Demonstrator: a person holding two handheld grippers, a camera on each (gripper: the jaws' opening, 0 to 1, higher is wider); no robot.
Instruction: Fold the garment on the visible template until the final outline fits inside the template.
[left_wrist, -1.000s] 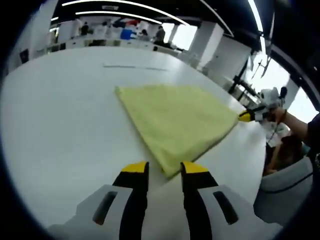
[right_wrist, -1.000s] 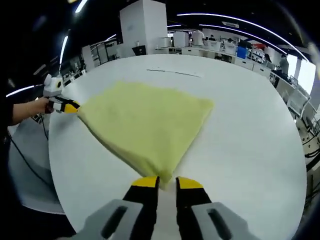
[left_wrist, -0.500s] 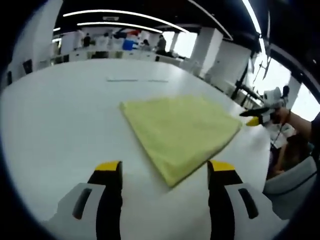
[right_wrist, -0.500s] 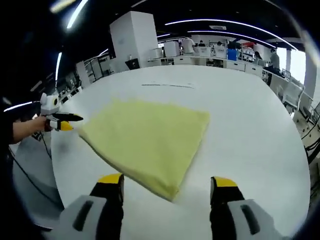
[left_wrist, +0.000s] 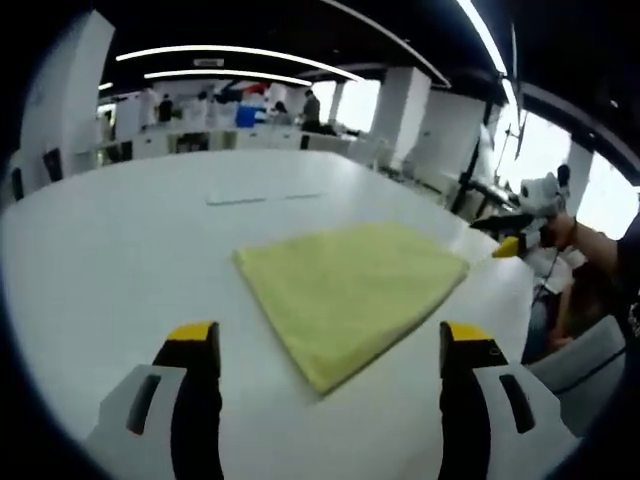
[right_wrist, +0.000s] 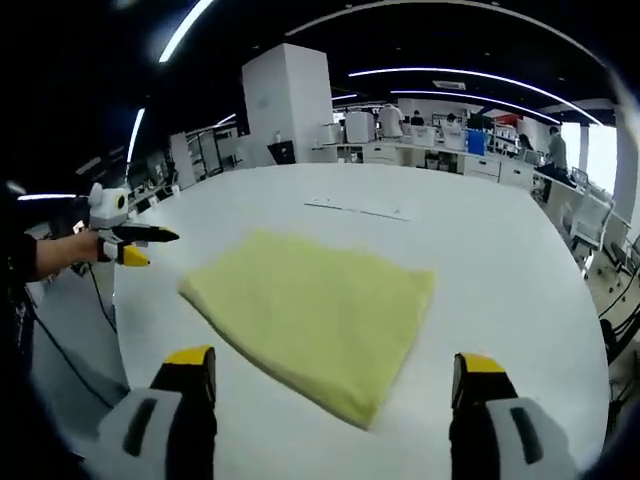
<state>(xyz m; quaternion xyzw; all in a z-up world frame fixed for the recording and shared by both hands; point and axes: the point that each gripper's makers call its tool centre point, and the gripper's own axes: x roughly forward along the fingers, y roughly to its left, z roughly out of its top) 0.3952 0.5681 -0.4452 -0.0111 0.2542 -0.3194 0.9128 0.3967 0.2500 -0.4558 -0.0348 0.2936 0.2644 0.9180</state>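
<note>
Left claw (left_wrist: 328, 345), seen in the left gripper view, stands spread wide with nothing between its yellow-tipped jaws, hovering over the white tabletop (left_wrist: 110, 260) just short of the nearest corner of the garment (left_wrist: 350, 285). Right claw (right_wrist: 335, 370), seen in the right gripper view, is likewise spread wide and empty, its jaws flanking the garment's (right_wrist: 315, 310) near corner from above without touching it.

The garment is a yellow cloth folded into a flat, roughly four-sided shape, lying on the tabletop (right_wrist: 500, 250) toward the person's side. Its folded edges are thick and fairly straight; all four corners are visible.

Bare white surface surrounds the garment on every side, with the widest open stretch beyond its far edge. A thin line marking (left_wrist: 265, 199) lies on the tabletop well beyond the garment; the same marking (right_wrist: 360, 210) appears past the garment's far edge in the right gripper view.

In the left gripper view, the right claw (left_wrist: 505, 235) enters past the garment's right corner, held by a hand (left_wrist: 560, 235) near the tabletop rim. In the right gripper view, the left claw (right_wrist: 140, 240) appears beside the garment's left corner, apart from the cloth.

Beyond the tabletop stand white pillars (right_wrist: 290, 105), benches with equipment (right_wrist: 420, 135) and distant people (left_wrist: 310, 105).
</note>
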